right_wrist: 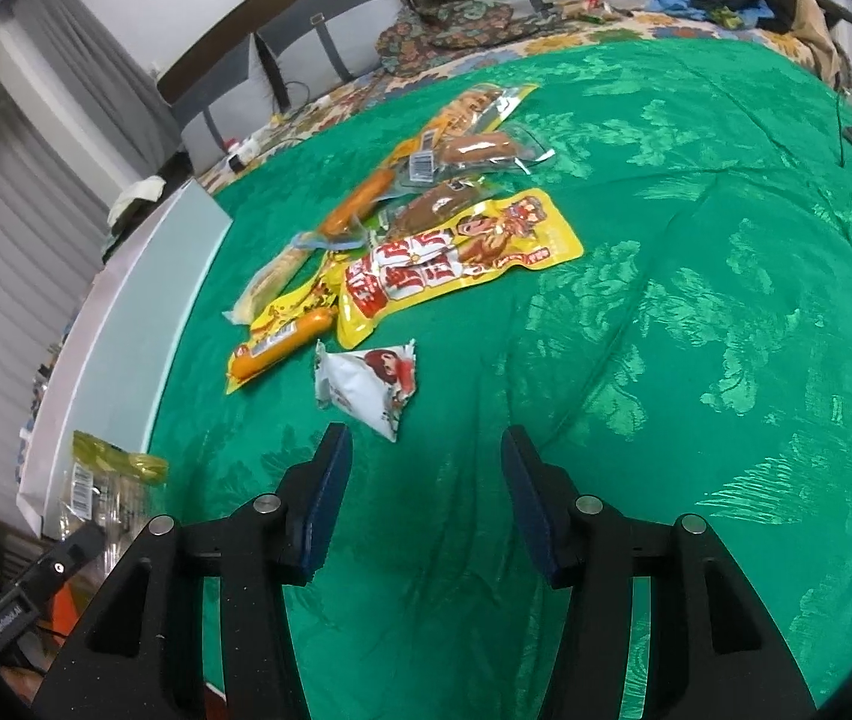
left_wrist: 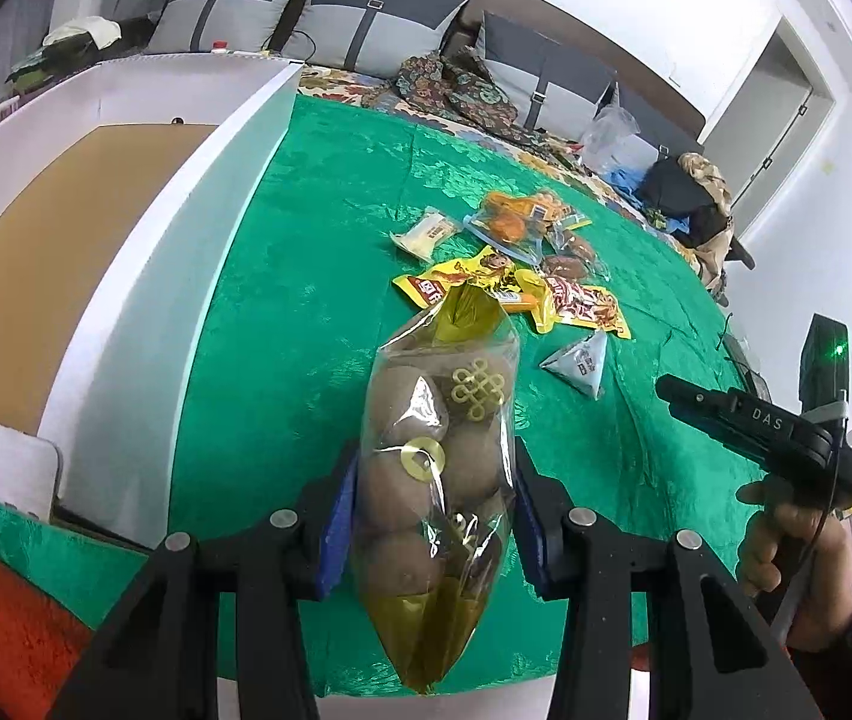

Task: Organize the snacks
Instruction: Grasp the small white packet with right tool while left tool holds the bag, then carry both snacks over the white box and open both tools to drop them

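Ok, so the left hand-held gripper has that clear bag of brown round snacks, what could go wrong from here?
1. The clear bag is slick crinkly film, held mid-body by the left hand-held gripper; it may slip or tilt out.
2. Squeezing harder could crush the round snacks inside.
3. The white box sits close on the left; a swinging bag end could catch its wall. The right hand-held gripper is open above the green cloth, too far to help.
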Tool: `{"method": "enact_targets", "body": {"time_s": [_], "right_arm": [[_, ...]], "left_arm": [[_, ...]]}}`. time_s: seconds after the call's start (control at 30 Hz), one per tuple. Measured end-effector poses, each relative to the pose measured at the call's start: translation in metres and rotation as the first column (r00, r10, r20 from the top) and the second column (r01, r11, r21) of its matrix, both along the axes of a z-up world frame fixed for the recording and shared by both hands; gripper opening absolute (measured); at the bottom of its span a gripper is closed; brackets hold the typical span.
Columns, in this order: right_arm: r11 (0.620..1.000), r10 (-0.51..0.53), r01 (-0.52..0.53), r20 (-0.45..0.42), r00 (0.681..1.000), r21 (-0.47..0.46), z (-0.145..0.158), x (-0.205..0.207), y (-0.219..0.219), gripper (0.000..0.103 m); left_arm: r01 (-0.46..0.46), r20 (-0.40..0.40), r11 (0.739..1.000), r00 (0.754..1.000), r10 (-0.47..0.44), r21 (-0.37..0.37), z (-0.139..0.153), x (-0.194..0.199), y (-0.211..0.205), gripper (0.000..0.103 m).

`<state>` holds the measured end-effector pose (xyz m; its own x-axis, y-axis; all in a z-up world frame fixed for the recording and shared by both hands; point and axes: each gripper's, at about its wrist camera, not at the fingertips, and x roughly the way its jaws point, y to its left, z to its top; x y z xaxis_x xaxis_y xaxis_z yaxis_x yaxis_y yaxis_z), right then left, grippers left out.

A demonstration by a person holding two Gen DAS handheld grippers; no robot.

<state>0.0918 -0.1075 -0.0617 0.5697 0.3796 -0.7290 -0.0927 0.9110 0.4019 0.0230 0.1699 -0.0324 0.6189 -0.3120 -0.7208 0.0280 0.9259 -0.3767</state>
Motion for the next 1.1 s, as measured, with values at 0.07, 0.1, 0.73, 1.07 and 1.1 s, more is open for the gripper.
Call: {"method": "enact_targets", "body": {"time_s": [0.07,0.1,0.73,1.07,1.1], "right_arm": [[1.000,0.004,-0.004,0.006,1.000,0.004,0.001,-0.001,-0.002,0.056],[1.000,0.006,-0.006,0.013,1.000,0.006,0.002,-0.001,-0.004,0.056],[0.928,0.245,-0.247,-0.042,0.969,-0.280,-0.030,0.053,0.089,0.022],[0.978,0.208,-0.206,0.040,0.977,-0.042,0.041,0.023,0.074,0.021],[0.975,0.224,-0.223,0.061,0.973,-0.026,0.053,0.020,0.082,0.021]], "left_arm": [[-0.005,0.001,1.000,1.000,0.005,-0.004,0.001,0.000,0.001,0.045],[-0.009,0.002,1.000,1.000,0.009,-0.006,0.001,0.000,0.003,0.045],[0.001,0.029,1.000,1.000,0.000,-0.022,0.014,-0.017,0.006,0.045],[-0.028,0.050,0.972,0.998,0.040,-0.234,0.051,-0.016,0.047,0.045],[-0.040,0.068,0.967,0.996,0.059,-0.252,0.062,-0.015,0.059,0.045]]}}
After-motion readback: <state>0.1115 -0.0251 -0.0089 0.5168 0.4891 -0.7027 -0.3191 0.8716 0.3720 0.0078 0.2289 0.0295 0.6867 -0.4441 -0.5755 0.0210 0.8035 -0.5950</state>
